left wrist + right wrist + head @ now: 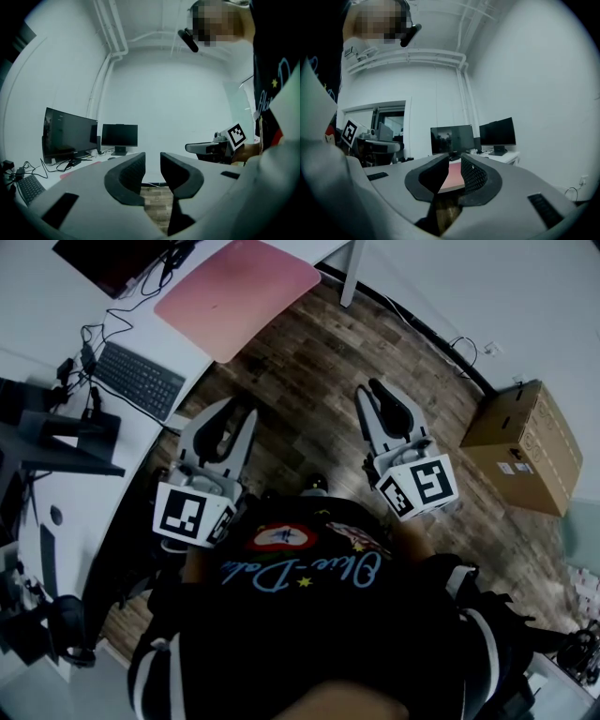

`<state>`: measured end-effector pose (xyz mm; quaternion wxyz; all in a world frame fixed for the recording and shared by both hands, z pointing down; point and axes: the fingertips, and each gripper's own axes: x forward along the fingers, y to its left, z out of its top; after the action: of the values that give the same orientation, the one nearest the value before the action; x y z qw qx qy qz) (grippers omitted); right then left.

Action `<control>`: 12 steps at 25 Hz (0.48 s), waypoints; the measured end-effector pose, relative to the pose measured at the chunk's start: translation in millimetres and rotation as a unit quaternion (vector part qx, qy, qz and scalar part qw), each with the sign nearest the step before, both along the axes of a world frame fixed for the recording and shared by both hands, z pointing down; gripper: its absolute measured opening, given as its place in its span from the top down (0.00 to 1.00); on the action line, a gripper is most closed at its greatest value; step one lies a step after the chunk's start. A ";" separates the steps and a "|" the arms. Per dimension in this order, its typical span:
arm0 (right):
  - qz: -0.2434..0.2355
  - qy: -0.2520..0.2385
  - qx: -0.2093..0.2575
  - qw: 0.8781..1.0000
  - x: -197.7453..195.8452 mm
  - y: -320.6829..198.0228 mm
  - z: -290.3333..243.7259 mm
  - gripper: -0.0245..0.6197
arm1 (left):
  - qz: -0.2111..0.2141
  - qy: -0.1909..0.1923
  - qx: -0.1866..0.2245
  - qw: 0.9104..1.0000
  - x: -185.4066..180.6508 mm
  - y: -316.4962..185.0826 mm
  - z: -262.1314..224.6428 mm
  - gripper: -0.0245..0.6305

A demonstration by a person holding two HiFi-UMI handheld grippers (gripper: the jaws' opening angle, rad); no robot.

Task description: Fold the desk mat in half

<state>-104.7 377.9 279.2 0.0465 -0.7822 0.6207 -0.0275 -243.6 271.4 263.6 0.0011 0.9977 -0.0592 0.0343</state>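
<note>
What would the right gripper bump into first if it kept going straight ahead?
Probably the pink desk mat, which shows between the open jaws of the right gripper. Nothing nearer is in the way, though depth is unclear.

An office: a long white desk (33,306) carries a black keyboard (141,381), trailing cables (89,338) and several dark monitors (68,133), set against bare white walls (164,93), with wood-look flooring (309,371) and a cardboard box (520,446) by the wall.

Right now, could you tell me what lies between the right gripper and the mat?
Only bare floor separates the right gripper from the mat, as the head view shows.
</note>
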 end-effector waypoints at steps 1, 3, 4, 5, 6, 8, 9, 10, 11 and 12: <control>-0.001 0.001 -0.001 1.000 3.6 1.9 0.6 0.88 | -0.001 0.001 0.000 1.000 3.7 1.6 0.3 0.81; -0.004 0.002 -0.003 1.000 9.4 6.0 2.6 0.87 | -0.004 -0.002 0.002 1.000 9.7 3.9 3.4 0.80; -0.004 0.002 -0.004 1.000 12.3 8.3 3.9 0.86 | -0.005 -0.006 0.003 1.000 12.5 4.7 5.8 0.80; -0.003 0.002 -0.005 1.000 15.6 10.4 5.0 0.85 | -0.006 -0.010 0.001 1.000 15.5 5.0 8.1 0.79; -0.003 0.001 -0.006 1.000 18.8 12.1 6.1 0.85 | -0.008 -0.013 -0.002 1.000 18.5 5.1 10.0 0.79; 0.001 -0.002 -0.006 1.000 24.5 14.7 8.0 0.83 | -0.008 -0.020 -0.003 1.000 24.4 4.2 12.5 0.79; 0.004 -0.004 -0.006 1.000 27.4 15.8 9.0 0.82 | -0.007 -0.023 -0.002 1.000 27.8 2.9 13.8 0.79; 0.006 -0.006 -0.006 1.000 31.0 16.7 10.2 0.82 | -0.007 -0.026 0.002 1.000 31.8 1.0 15.1 0.79; 0.009 -0.009 -0.006 1.000 35.3 17.4 11.5 0.82 | -0.008 -0.028 0.005 1.000 36.5 -1.5 16.2 0.78; 0.011 -0.011 -0.006 1.000 40.0 17.7 12.7 0.82 | -0.009 -0.028 0.007 1.000 41.5 -4.4 16.9 0.78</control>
<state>-64.6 395.6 291.8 0.0489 -0.7889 0.6113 -0.0395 -202.1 267.0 280.5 -0.0071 0.9957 -0.0687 0.0618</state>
